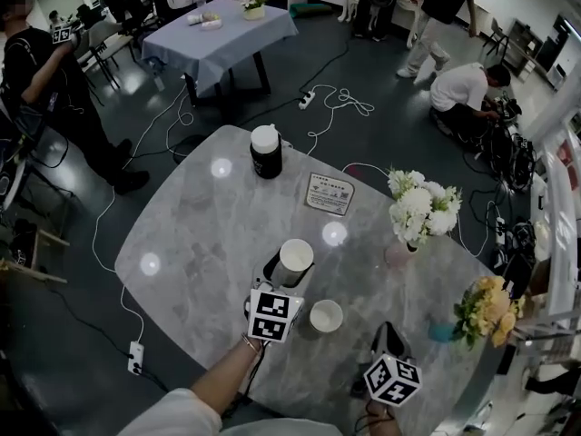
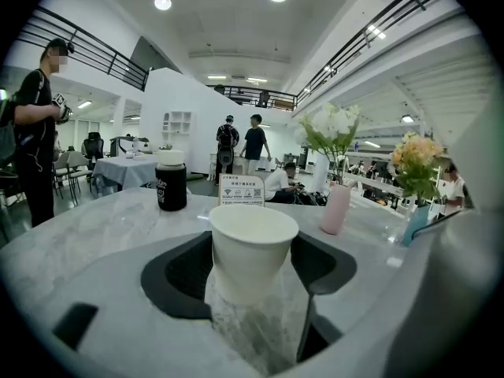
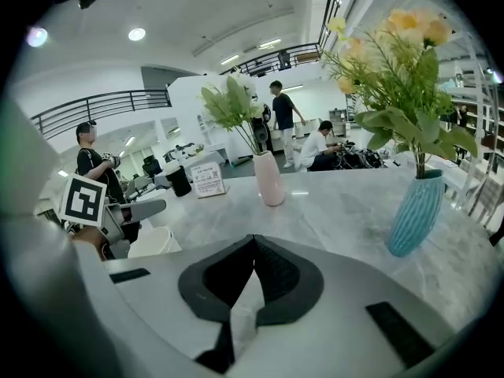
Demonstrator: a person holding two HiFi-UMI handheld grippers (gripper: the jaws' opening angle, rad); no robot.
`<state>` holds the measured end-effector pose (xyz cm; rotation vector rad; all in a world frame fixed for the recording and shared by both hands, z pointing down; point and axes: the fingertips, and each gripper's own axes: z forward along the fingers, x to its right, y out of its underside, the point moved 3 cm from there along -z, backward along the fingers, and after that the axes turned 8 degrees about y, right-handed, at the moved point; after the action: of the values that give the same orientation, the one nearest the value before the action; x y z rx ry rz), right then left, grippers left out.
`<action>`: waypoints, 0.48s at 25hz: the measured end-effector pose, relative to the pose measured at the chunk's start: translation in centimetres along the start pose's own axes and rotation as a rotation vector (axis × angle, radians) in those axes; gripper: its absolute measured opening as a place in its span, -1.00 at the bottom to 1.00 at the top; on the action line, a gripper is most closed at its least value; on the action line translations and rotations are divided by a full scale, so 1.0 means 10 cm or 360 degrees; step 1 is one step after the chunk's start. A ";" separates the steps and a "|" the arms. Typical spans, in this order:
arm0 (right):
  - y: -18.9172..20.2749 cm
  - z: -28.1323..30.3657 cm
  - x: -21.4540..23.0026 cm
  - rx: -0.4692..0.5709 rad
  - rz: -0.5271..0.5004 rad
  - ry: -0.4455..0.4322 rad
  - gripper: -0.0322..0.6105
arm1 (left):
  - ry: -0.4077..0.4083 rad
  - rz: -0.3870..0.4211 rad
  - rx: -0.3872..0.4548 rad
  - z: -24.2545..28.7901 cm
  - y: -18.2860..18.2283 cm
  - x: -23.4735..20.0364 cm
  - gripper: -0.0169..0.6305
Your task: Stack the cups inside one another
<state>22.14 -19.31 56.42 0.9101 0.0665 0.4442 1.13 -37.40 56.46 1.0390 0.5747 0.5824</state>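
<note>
A white paper cup (image 1: pixel 297 254) (image 2: pixel 252 246) sits upright between the jaws of my left gripper (image 1: pixel 283 275) (image 2: pixel 250 280). The black pads press on both of its sides, and it seems to hang just above the grey marble table (image 1: pixel 195 234). A second white cup (image 1: pixel 325 316) (image 3: pixel 150 242) stands open side up on the table, just right of the left gripper. My right gripper (image 1: pixel 388 332) (image 3: pixel 250 241) is at the near right with its jaws together and nothing between them.
A black bottle with a white lid (image 1: pixel 265 151) and a sign card (image 1: pixel 329 193) stand at the far side. A pink vase of white flowers (image 1: pixel 418 212) and a blue vase of yellow flowers (image 1: pixel 486 312) are at the right. People stand beyond the table.
</note>
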 end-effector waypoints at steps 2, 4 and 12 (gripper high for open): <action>-0.03 -0.04 0.01 0.0015 -0.0009 -0.0022 -0.88 | -0.0019 -0.0001 0.0012 -0.09 -0.01 0.05 0.04; -0.06 -0.08 0.02 0.0028 -0.0015 -0.0041 -0.88 | -0.0037 -0.0002 0.0029 -0.18 -0.03 0.10 0.04; -0.12 -0.34 0.13 0.0081 -0.0014 -0.0107 -0.88 | -0.0097 0.0001 0.0074 -0.54 -0.12 0.38 0.04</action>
<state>22.89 -16.92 53.55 0.9737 0.0209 0.4048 0.38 -31.94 52.64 1.0972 0.5360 0.5384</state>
